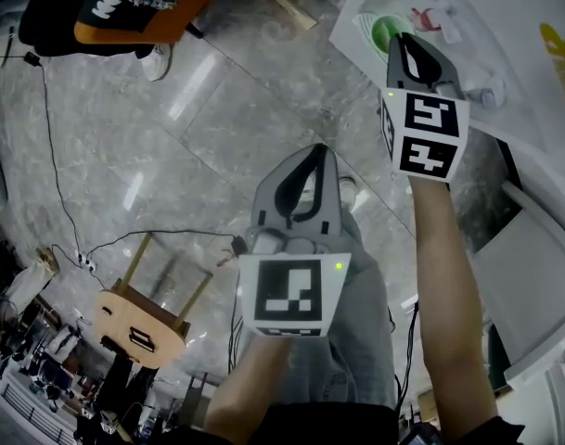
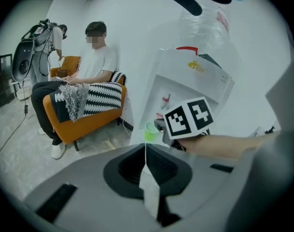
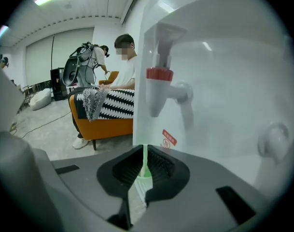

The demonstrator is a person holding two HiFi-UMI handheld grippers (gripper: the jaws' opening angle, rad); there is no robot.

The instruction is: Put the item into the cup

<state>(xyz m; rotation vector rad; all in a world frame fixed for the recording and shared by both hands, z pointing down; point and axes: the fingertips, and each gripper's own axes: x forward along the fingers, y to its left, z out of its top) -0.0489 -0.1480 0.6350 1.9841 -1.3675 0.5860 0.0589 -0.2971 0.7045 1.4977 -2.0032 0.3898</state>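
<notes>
My left gripper [image 1: 312,160] had its jaws closed on the tea bag [image 2: 149,187], the white pouch pinched between them with what looked like its string running up the seam. My right gripper [image 1: 403,46] had its jaws shut on the thin green wall of the cup [image 1: 385,33], which sat in the recess of the water dispenser [image 1: 505,12], below the red tap [image 3: 159,74]. So the item was in my left jaws, well apart from the cup and nearer my body.

To do this step well, I judged I should hold the right jaws steady on the rim so the light cup would not tip. The left gripper should come over the open mouth on the side away from the right jaws, mind the tap overhead, and lower the pouch inside the rim before opening.

My right arm [image 1: 444,276] was stretched far forward to the dispenser. The left was drawn in close to my trunk, over the floor, jaws pointing ahead toward the cup.
</notes>
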